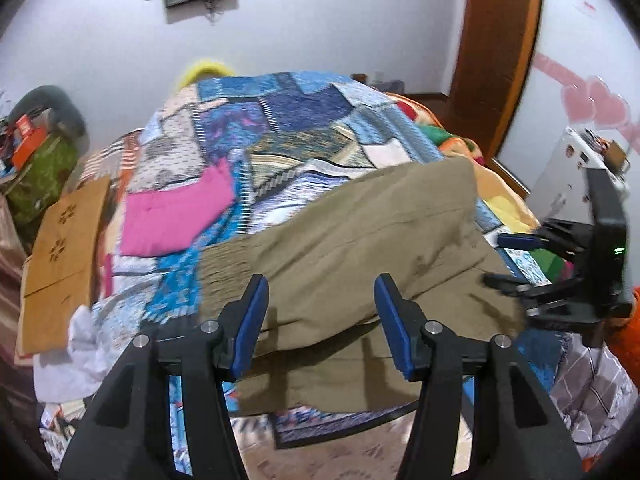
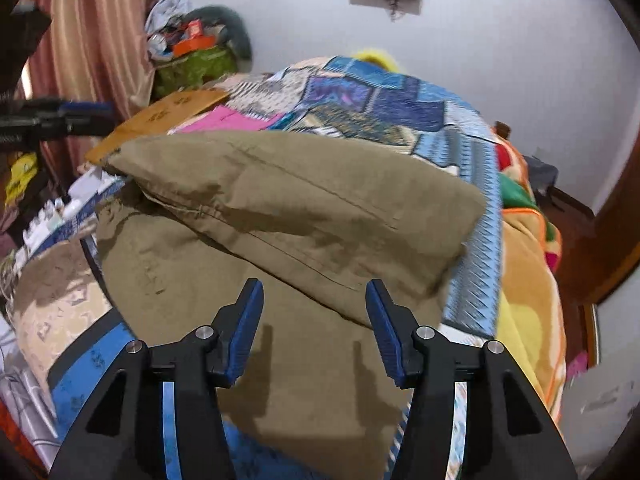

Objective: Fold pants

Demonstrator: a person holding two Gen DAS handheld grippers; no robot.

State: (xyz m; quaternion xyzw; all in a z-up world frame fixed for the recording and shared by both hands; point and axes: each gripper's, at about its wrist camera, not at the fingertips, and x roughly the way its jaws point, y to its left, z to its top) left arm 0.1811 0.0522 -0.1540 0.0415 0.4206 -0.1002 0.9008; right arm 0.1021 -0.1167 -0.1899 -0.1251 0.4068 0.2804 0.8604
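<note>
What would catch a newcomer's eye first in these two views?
The khaki pants lie folded over in the middle of the bed, filling both views. Under them spreads a loud blue patchwork quilt, with a pink cloth to their left in the left wrist view. Both the left gripper and the right gripper hover open over the pants.

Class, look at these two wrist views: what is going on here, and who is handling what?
A person holding a gripper in each hand is folding olive pants on a patchwork quilt on a bed. The pants already lie with one part doubled over the rest. The left gripper and right gripper both hang open just above the cloth, with nothing clamped between the blue pads. A pink cloth and a brown envelope lie farther off on the quilt.
</note>
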